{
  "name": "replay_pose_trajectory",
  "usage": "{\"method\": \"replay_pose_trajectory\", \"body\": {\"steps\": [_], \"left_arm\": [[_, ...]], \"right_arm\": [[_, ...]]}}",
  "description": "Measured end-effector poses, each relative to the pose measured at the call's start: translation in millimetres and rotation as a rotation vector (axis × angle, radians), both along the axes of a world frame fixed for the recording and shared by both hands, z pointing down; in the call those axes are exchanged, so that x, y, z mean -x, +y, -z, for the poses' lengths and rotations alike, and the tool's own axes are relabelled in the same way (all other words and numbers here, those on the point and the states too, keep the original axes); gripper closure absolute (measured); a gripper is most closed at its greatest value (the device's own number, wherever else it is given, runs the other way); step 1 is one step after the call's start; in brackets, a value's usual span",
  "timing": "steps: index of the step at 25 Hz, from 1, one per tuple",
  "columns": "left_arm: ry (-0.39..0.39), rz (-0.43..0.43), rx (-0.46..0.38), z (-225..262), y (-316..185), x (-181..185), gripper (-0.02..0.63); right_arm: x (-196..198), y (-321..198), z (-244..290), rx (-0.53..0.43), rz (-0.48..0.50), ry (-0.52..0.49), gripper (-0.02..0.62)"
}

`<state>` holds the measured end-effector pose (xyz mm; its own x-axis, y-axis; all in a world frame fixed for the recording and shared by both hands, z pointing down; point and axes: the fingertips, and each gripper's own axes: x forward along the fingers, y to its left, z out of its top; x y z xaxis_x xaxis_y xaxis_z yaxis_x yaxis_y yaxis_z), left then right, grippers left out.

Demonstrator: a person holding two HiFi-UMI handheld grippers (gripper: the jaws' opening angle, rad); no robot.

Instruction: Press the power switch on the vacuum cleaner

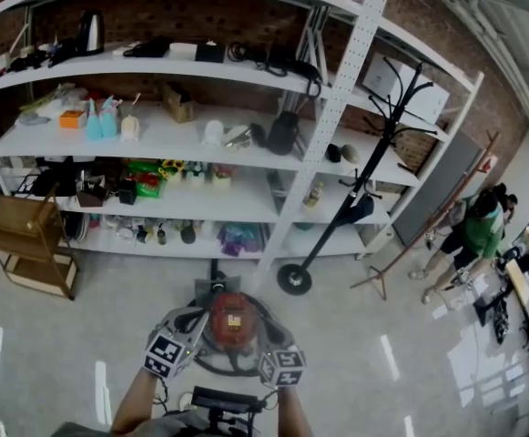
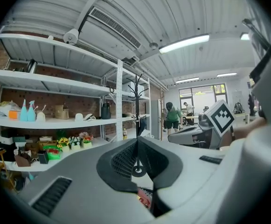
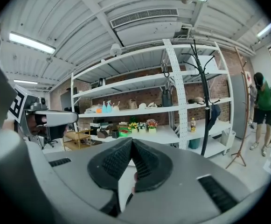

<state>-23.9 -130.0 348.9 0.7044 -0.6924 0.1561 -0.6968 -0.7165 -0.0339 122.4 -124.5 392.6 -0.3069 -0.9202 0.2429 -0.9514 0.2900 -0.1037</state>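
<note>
The red canister vacuum cleaner (image 1: 233, 321) stands on the floor in front of me, with a yellow label on top and a dark hose curled round it. I cannot make out its power switch. My left gripper (image 1: 180, 330) hangs just over the vacuum's left side and my right gripper (image 1: 276, 346) over its right side. The left gripper (image 2: 136, 141) has its jaws shut, pads meeting with nothing between, and a sliver of the red vacuum cleaner (image 2: 144, 199) shows below them. The right gripper (image 3: 132, 141) is also shut on nothing. Both point level toward the shelves.
A long white shelving unit (image 1: 246, 144) full of small goods runs across the back. A black coat stand (image 1: 294, 279) with a round base stands to the right of the vacuum. A wooden cart (image 1: 23, 244) is at left. People (image 1: 469, 235) stand far right. A black part (image 1: 223, 399) lies near my feet.
</note>
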Motion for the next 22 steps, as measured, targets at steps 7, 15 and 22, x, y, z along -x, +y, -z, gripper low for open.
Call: {"method": "replay_pose_trajectory", "body": {"steps": [7, 15, 22], "left_arm": [[0.007, 0.019, -0.015, 7, -6, 8, 0.598], [0.009, 0.032, -0.019, 8, -11, 14, 0.598], [0.009, 0.048, -0.026, 13, -17, 22, 0.598]], "right_arm": [[-2, 7, 13, -0.020, -0.017, -0.012, 0.583], [-5, 13, 24, -0.035, -0.024, -0.011, 0.583], [-13, 17, 33, -0.048, -0.039, 0.015, 0.583]]}}
